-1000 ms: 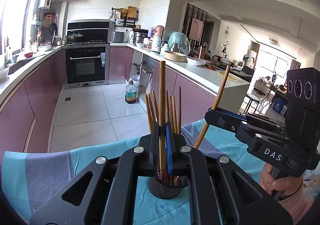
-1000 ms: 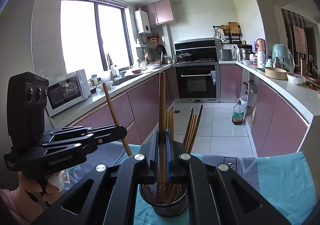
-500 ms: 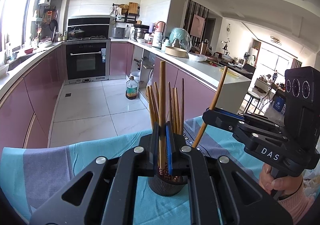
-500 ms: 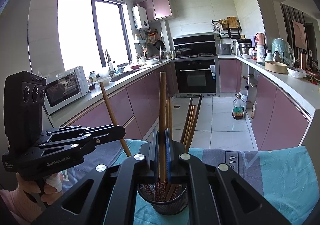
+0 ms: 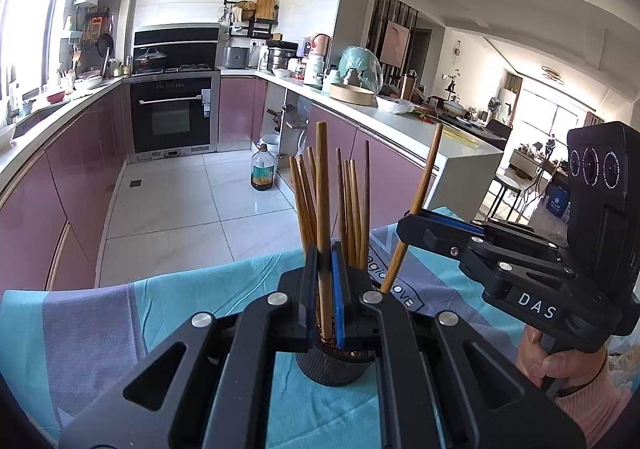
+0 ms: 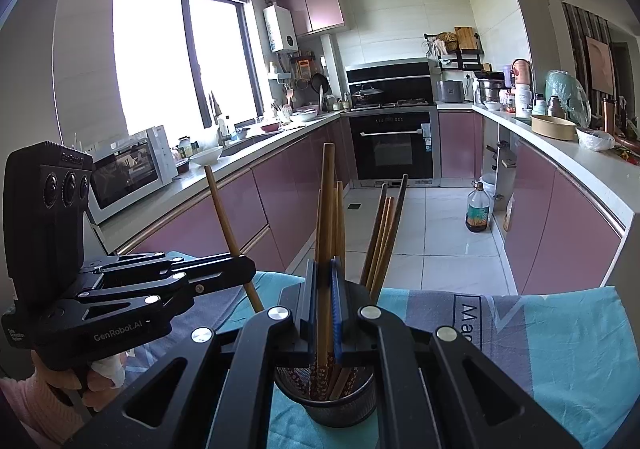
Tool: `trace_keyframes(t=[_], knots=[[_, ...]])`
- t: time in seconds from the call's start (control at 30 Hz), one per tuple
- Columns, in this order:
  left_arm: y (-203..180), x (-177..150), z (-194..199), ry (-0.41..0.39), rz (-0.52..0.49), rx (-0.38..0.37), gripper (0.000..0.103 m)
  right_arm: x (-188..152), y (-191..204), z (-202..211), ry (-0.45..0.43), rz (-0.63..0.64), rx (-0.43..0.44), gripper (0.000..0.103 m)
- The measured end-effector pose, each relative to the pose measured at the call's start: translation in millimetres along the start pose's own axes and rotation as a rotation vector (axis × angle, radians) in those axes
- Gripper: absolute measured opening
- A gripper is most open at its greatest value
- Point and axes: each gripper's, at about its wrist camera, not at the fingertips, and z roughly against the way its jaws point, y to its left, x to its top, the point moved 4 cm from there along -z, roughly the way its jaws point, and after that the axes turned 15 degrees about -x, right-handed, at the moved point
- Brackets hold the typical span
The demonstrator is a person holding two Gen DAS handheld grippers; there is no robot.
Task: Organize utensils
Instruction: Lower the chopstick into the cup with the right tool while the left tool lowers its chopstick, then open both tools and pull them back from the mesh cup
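While both grippers were held over the teal cloth [image 5: 188, 305], each was seen clamped on a single wooden chopstick. The left gripper [image 5: 325, 289] was closed on an upright chopstick [image 5: 322, 185], whose lower end reached down into the black mesh holder [image 5: 332, 369]. The right gripper [image 6: 325, 301] was likewise closed on an upright chopstick [image 6: 327, 201], set above the same holder [image 6: 328, 405]; whether its tip touched the bottom could not be made out. Several more chopsticks [image 6: 384, 241] were stood leaning inside the holder. Behind, pink cabinets [image 6: 288, 189], a built-in oven [image 6: 394, 147] and a bottle [image 6: 478, 211] on the tiled floor were visible.
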Motion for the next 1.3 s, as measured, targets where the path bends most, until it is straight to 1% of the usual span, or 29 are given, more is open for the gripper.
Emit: trace_keyframes(t=[0.33, 0.53, 0.87, 1.13, 1.3], knots=[[7.0, 1.0, -15.0, 0.022, 0.005, 0.007, 0.007, -4.7, 1.6, -9.5, 0.022, -0.001, -0.004, 0.005], [15.5, -4.9, -26.5, 0.045, 0.009, 0.012, 0.007, -8.2, 3.5, -16.3, 0.036, 0.007, -0.010, 0.006], [26.0, -3.8, -45.7, 0.063, 0.021, 0.014, 0.008, -6.2, 3.8, -31.5, 0.062, -0.007, -0.021, 0.006], [35.6, -12.4, -58.7, 0.074, 0.032, 0.018, 0.008, -9.1, 0.8, -37.7, 0.076, -0.018, -0.037, 0.007], [40.9, -20.0, -62.0, 0.081, 0.040, 0.018, 0.012, -8.9, -1.3, -38.1, 0.076, -0.024, -0.040, 0.007]])
